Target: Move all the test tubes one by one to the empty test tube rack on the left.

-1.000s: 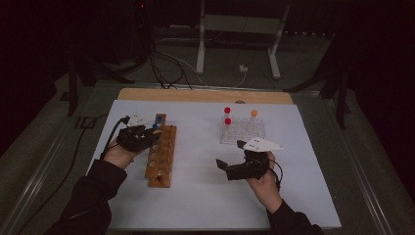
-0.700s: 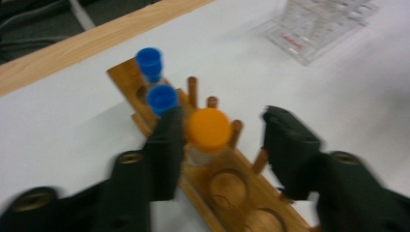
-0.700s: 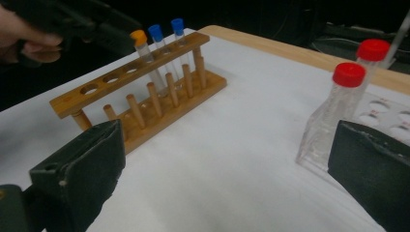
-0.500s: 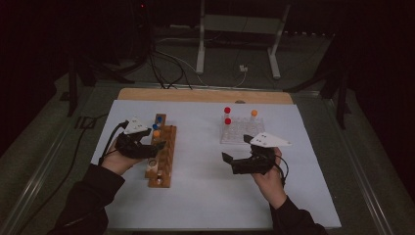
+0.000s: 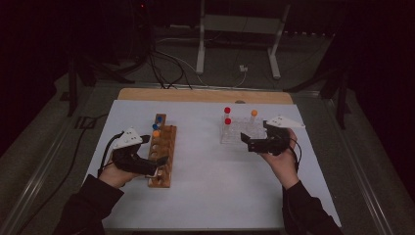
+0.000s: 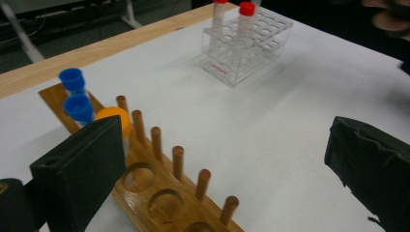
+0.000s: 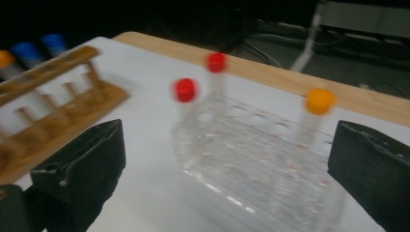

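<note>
A wooden rack (image 5: pixel 164 156) holds two blue-capped tubes (image 6: pixel 79 107) and an orange-capped tube (image 6: pixel 118 118) at its far end. My left gripper (image 5: pixel 156 166) hangs over the rack's near half. Its jaws have just been opening and stand wide apart (image 6: pixel 225 193) with nothing gripped; the orange cap sits just past the left jaw. To the right stands a clear rack (image 5: pixel 240 132) with two red-capped tubes (image 7: pixel 184 90) and an orange-capped tube (image 7: pixel 319 100). My right gripper (image 5: pixel 247 142) is open at that rack's near right side, its jaws (image 7: pixel 227 183) pointing at it.
The racks stand on a white sheet (image 5: pixel 205 196) over a wooden tabletop (image 5: pixel 205 95). Cables (image 5: pixel 166 73) and a metal stand (image 5: pixel 200 44) lie on the floor beyond the far edge. Open sheet lies between the two racks.
The left gripper has opened and drawn back along the wooden rack toward the person, leaving the orange-capped tube standing there. The right gripper has moved away and to the right, up to the clear rack.
</note>
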`<state>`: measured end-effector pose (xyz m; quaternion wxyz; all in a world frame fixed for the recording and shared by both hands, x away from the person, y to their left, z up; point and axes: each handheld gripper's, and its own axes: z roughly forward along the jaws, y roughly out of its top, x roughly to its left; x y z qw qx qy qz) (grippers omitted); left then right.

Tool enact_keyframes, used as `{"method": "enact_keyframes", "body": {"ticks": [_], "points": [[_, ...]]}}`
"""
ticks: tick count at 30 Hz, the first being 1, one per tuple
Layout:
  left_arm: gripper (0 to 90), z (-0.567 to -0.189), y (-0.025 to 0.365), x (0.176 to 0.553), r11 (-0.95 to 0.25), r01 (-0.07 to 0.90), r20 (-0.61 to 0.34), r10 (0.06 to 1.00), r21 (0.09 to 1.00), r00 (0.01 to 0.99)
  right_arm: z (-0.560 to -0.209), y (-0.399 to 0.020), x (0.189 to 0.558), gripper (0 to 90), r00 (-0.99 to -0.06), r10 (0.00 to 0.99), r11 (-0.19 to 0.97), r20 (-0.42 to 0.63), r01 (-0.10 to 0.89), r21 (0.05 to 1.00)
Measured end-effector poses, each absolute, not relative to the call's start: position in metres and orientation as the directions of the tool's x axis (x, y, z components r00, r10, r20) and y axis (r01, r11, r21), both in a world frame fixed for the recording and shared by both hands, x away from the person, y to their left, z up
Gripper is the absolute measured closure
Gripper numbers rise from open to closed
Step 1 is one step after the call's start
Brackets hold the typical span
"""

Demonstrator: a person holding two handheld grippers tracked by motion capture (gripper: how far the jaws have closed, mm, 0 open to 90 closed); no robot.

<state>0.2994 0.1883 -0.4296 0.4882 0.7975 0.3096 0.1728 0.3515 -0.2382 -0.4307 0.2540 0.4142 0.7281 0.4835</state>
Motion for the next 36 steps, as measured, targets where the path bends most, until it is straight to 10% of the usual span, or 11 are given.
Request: {"method": "enact_keyframes", "body": {"ticks": [15,36], "points": [[1.8,-0.433,0.191,0.295,-0.330,0.325,-0.038,0.648,0.886,0.760,-0.461,-0.259,0.413,44.2,-0.420,0.907,0.195,0.013,0.448,0.873],[1.8,-0.434,0.193,0.296,-0.327,0.332,-0.044,0.651,0.884,0.758,-0.472,-0.254,0.438,74.7,-0.392,0.920,0.208,0.002,0.492,0.845]]}}
